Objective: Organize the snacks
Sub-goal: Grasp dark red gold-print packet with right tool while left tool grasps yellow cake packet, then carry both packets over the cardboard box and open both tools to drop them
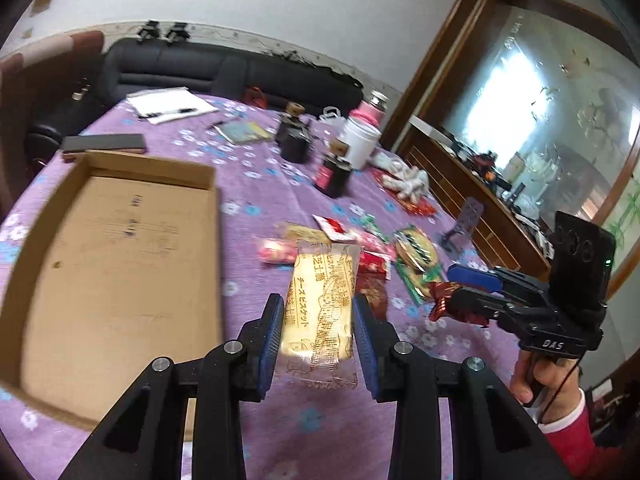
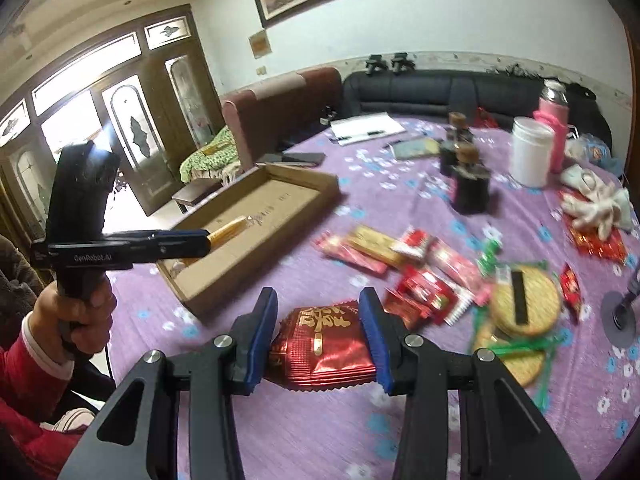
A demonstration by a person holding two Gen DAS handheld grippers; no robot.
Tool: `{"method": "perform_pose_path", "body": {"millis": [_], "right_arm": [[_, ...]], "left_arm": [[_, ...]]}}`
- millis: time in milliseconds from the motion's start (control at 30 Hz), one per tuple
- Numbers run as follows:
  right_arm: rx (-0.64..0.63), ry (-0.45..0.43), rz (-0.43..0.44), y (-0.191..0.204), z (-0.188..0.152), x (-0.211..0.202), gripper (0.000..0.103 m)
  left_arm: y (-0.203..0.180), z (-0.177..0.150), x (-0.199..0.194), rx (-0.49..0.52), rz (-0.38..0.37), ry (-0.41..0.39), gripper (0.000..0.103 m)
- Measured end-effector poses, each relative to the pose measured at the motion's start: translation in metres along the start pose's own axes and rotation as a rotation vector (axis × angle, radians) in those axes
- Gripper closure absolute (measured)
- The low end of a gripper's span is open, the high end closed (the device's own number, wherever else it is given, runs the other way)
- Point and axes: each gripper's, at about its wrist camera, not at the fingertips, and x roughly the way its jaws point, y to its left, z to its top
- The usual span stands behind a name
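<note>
While the left claw [image 1: 318, 334] is pinching one pale biscuit packet [image 1: 320, 304] just beside the single cardboard tray [image 1: 116, 248], the right claw [image 2: 318, 338] is pinching one red foil snack [image 2: 324, 346] above the purple worktop [image 2: 320, 432]. One loose heap of snack packets [image 2: 420, 272] is lying right of the tray, too jumbled to count. Two round crackers [image 2: 524, 306] are overlapping at its edge. Two dark bottles [image 2: 472, 184] and one white jar [image 2: 532, 152] are standing behind

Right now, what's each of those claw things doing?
Left gripper clamped on pale biscuit packet. Right gripper clamped on red foil snack. Cardboard box unobstructed.
</note>
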Motion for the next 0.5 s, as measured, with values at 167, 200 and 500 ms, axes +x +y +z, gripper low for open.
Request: {"method": "perform_pose_path", "body": {"millis": [167, 200, 500], "right_arm": [[-0.002, -0.022, 0.044, 0.025, 0.013, 0.017, 0.061], [-0.001, -0.025, 0.055, 0.03, 0.016, 0.021, 0.061], [0.016, -0.037, 0.18, 0.078, 0.04, 0.072, 0.061]], "left_arm": [[0.026, -0.001, -0.021, -0.045, 0.073, -0.049, 0.067], [0.032, -0.002, -0.026, -0.055, 0.092, -0.061, 0.067], [0.086, -0.005, -0.06, -0.112, 0.24, -0.11, 0.067]]}}
